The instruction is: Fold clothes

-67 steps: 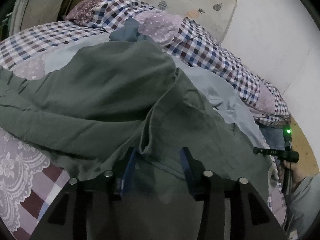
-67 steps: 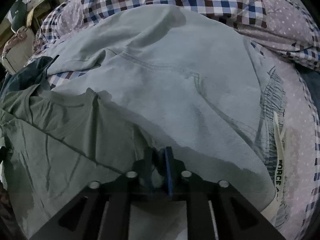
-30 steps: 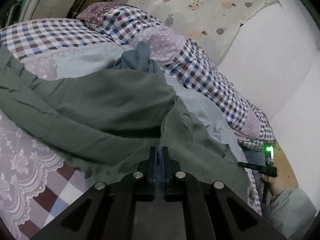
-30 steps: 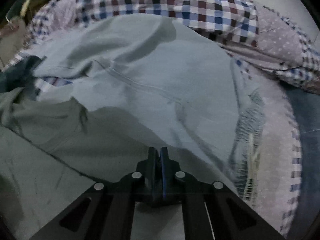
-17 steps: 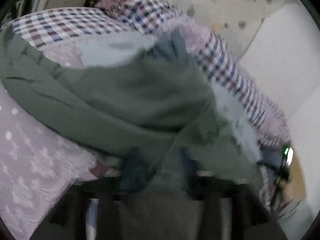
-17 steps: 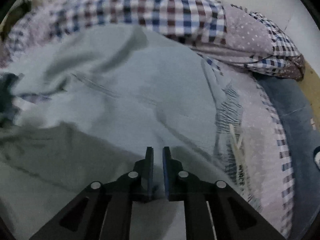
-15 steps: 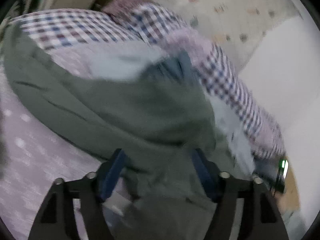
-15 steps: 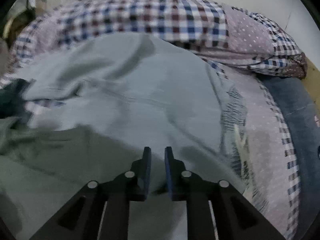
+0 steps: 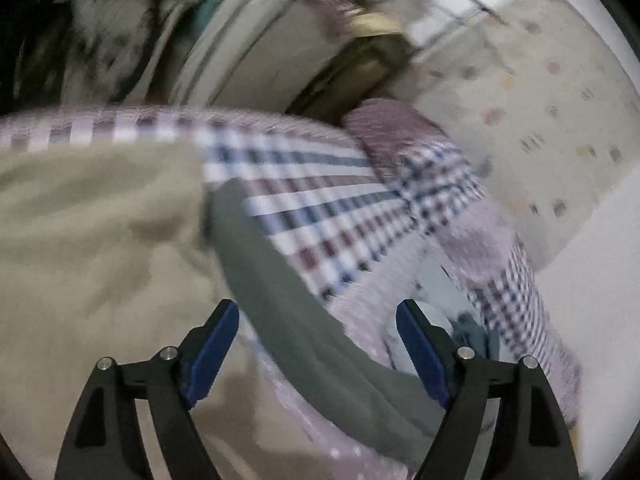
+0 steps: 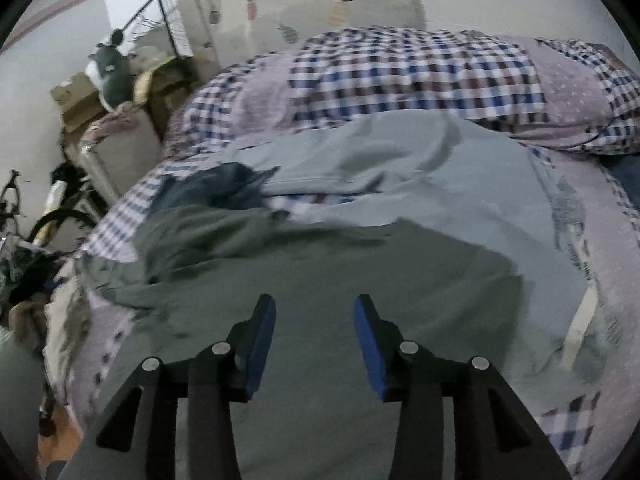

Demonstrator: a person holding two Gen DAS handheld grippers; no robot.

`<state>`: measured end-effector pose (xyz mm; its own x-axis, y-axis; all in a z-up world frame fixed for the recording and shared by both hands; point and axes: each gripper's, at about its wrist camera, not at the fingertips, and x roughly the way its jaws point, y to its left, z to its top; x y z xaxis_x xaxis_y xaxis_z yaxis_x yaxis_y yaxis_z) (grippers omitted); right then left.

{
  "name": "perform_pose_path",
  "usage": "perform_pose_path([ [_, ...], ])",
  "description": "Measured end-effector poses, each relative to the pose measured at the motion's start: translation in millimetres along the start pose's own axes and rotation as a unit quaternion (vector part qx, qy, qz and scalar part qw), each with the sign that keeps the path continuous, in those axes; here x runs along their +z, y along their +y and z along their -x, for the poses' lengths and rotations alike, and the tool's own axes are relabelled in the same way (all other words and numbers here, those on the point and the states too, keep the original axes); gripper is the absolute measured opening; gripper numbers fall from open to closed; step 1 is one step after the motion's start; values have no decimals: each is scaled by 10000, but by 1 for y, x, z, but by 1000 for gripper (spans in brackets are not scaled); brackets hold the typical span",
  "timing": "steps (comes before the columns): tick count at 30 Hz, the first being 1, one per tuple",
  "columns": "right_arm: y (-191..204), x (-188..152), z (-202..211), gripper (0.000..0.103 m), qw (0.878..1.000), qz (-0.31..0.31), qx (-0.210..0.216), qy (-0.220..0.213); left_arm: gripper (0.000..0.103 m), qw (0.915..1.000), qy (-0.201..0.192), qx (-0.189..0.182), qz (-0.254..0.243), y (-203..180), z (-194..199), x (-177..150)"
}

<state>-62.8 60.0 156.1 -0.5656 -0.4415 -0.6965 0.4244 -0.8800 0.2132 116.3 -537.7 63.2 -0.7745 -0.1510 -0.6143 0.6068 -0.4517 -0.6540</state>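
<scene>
- Two hand-held grippers in play, both with jaws spread wide and nothing between the blue pads: left hand-held gripper, right hand-held gripper.
- Green shirt lying spread on the bed, directly ahead of and under the right hand-held gripper; broad flat panel running away from the jaws, far edge resting over a pale blue garment.
- Bunched, wrinkled part of the green shirt off to the left in the right wrist view, next to a dark blue crumpled item.
- Left wrist view heavily blurred; a narrow band of the green shirt running diagonally from upper left to lower right, passing between the open jaws. Long axis of that band roughly along the diagonal, not square to the fingers.
- Beige cloth filling the left of that view, just beside the green band; which garment, or whether it belongs to the task, cannot tell.
- Checked bedding visible beyond the band.
- Judgement: right side better placed for the flat panel, left side already straddling the band's edge; next grasp likely turns on closing the left jaws across that band, with some wrist turn needed to meet it squarely.
- Risk, as a judgement: pinching the pale blue garment along with the green shirt where they overlap.
</scene>
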Motion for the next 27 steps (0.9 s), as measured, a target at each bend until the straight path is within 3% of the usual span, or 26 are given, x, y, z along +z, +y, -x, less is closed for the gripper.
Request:
perform_pose_path([
  [3,18,-8,2,46,9998,52,169,18,83,9993,283,227,32,6,-28,4],
  [6,31,-14,4,46,9995,73,296,46,83,9983,345,440,-162,1,-46,5],
  [8,36,-20,6,47,9993,51,362,60,77,9978,314,546,-199,-5,-56,8],
  [10,36,-26,9,47,9991,-23,428,70,66,9965,300,752,-188,-7,-65,13],
  [11,35,-29,11,47,9989,-67,462,75,47,9956,289,878,-149,-6,-69,15],
  [12,34,-32,12,47,9987,-107,487,73,17,9944,287,1005,-123,-6,-72,17],
  [15,27,-42,20,47,9980,-293,568,4,4,9919,232,1225,-238,-20,-77,14],
  [19,12,-58,31,47,9945,-720,714,-251,3,9931,-112,714,-919,-85,-60,-7],
  [22,-1,-67,38,48,9907,-973,847,-441,3,9869,-207,-28,-1597,-163,-40,-46],
  [24,-8,-71,42,49,9886,-1048,928,-547,3,9766,-192,-471,-2088,-214,-27,-78],
  [27,-28,-75,49,49,9833,-1256,1068,-775,3,9518,-90,-1160,-2838,-296,-8,-139],
])
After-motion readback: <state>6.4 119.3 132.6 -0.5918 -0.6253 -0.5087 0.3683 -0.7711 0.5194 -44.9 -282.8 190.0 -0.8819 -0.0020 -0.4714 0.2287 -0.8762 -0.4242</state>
